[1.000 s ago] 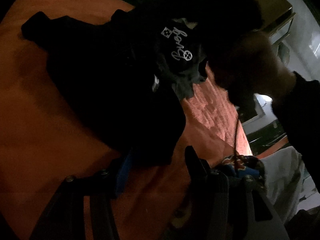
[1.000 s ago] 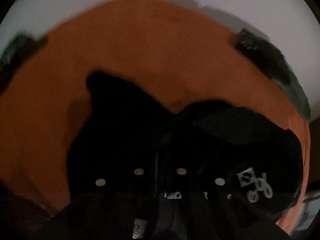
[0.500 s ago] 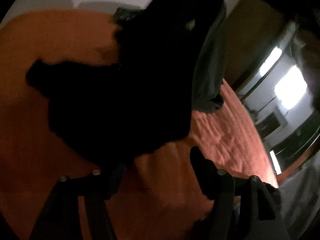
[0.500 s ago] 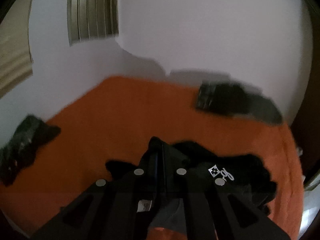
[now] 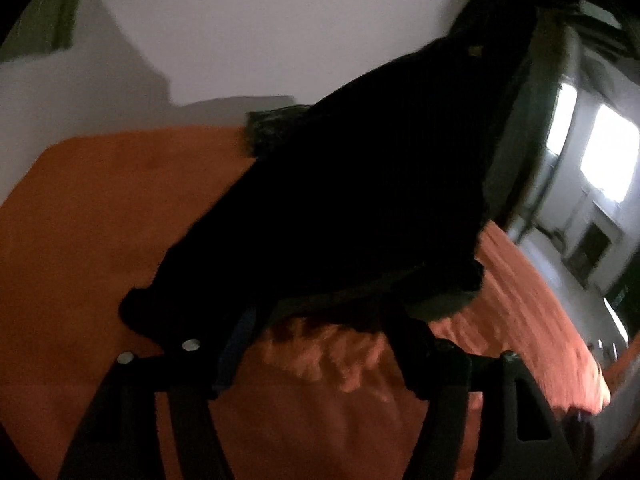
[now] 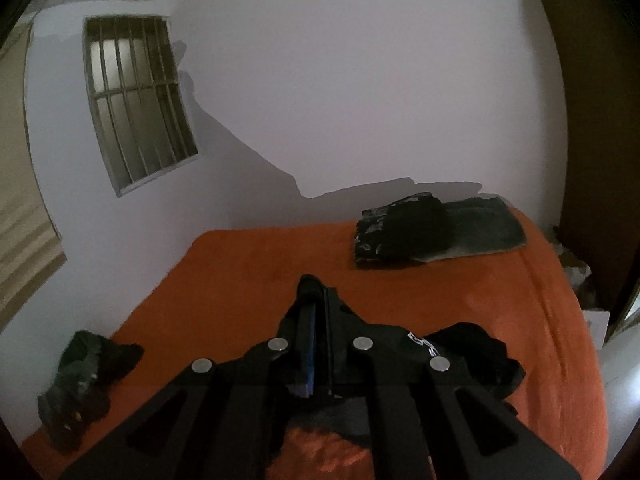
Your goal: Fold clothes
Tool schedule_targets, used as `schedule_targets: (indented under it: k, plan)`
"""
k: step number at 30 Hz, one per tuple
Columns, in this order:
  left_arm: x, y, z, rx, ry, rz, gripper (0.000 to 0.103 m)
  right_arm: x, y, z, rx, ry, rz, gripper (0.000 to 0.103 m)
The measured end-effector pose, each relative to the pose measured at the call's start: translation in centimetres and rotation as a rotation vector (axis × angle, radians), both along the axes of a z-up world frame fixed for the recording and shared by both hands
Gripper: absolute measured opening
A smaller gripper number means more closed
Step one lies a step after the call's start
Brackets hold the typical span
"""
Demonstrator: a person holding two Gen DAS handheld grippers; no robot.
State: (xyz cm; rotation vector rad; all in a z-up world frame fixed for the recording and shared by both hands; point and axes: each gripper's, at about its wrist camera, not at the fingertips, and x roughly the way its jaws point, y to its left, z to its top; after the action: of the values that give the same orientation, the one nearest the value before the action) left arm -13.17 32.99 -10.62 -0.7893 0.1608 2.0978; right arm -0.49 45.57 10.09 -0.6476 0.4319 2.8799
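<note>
A black garment (image 5: 360, 184) with a small white print (image 6: 420, 345) hangs in the air above the orange bed cover (image 6: 460, 292). My right gripper (image 6: 318, 320) is shut on a bunched part of the garment (image 6: 472, 344), and the rest droops below and to the right of its fingers. In the left wrist view the cloth stretches from the upper right down to my left gripper (image 5: 320, 336). That gripper is open, its fingers wide apart, and the garment's lower edge hangs just over the fingertips. Whether the cloth touches them is hard to tell.
A stack of folded dark clothes (image 6: 432, 236) lies at the back right of the bed, near the wall. A crumpled dark garment (image 6: 84, 384) sits at the bed's left edge. A barred window (image 6: 136, 100) is in the wall. Bright doorway and furniture (image 5: 600, 168) lie to the right.
My right gripper has lifted the black garment off the bed and tilted up toward the wall. The left gripper now sits under the garment's hanging lower edge, still open.
</note>
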Motion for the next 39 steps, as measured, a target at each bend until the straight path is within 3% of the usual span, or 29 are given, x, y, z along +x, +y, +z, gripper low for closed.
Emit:
schedule_targets:
  k: [5, 9, 12, 13, 14, 15, 16, 17, 20, 24, 25, 28, 29, 39]
  plan:
    - [2.3, 2.8, -0.2, -0.056, 0.123, -0.035, 0.077, 2.1, 1.6, 0.1, -0.031, 0.001, 0.018, 0.003]
    - [2.6, 4.0, 0.2, -0.058, 0.160, -0.011, 0.077, 4.0, 2.6, 0.3, -0.040, -0.001, 0.014, 0.003]
    - [3.3, 3.5, 1.3, -0.011, 0.231, -0.002, 0.075, 5.4, 3.5, 0.4, -0.038, 0.010, 0.006, 0.003]
    - [3.3, 3.0, 1.8, 0.012, 0.240, 0.002, 0.069, 5.8, 3.8, 0.4, -0.036, 0.014, 0.001, 0.003]
    - [3.2, 2.5, 2.3, 0.035, 0.246, 0.006, 0.053, 6.3, 4.2, 0.5, -0.033, 0.018, -0.007, 0.003]
    - [3.1, 1.9, 2.8, 0.057, 0.252, 0.009, 0.044, 6.7, 4.5, 0.5, -0.032, 0.022, -0.015, 0.003]
    - [2.8, 1.5, 3.2, 0.064, 0.244, 0.094, 0.027, 7.0, 4.8, 0.6, -0.033, 0.025, -0.023, 0.003]
    - [2.2, 0.8, 3.7, 0.097, 0.212, 0.112, 0.009, 7.3, 5.2, 0.6, -0.037, 0.026, -0.029, 0.003]
    - [1.1, -0.7, 5.1, 0.171, 0.175, 0.123, 0.004, 7.5, 5.8, 0.5, -0.049, 0.023, -0.037, 0.003]
    - [0.7, -2.1, 6.3, 0.195, 0.148, 0.113, 0.005, 7.4, 5.9, 0.7, -0.052, 0.019, -0.027, 0.003]
    - [0.8, -2.5, 6.1, 0.190, 0.136, 0.099, 0.011, 7.3, 5.9, 0.8, -0.051, 0.019, -0.026, 0.003]
    - [1.7, -2.7, 5.4, 0.146, 0.138, 0.057, 0.060, 7.3, 6.3, 0.7, -0.061, 0.015, -0.029, 0.003]
    - [2.2, -2.7, 5.0, 0.126, 0.146, 0.043, 0.066, 7.3, 6.5, 0.7, -0.064, 0.016, -0.031, 0.003]
    - [7.1, -1.4, 1.8, -0.074, 0.237, -0.109, 0.073, 6.9, 7.0, -0.5, -0.082, -0.019, -0.035, 0.003]
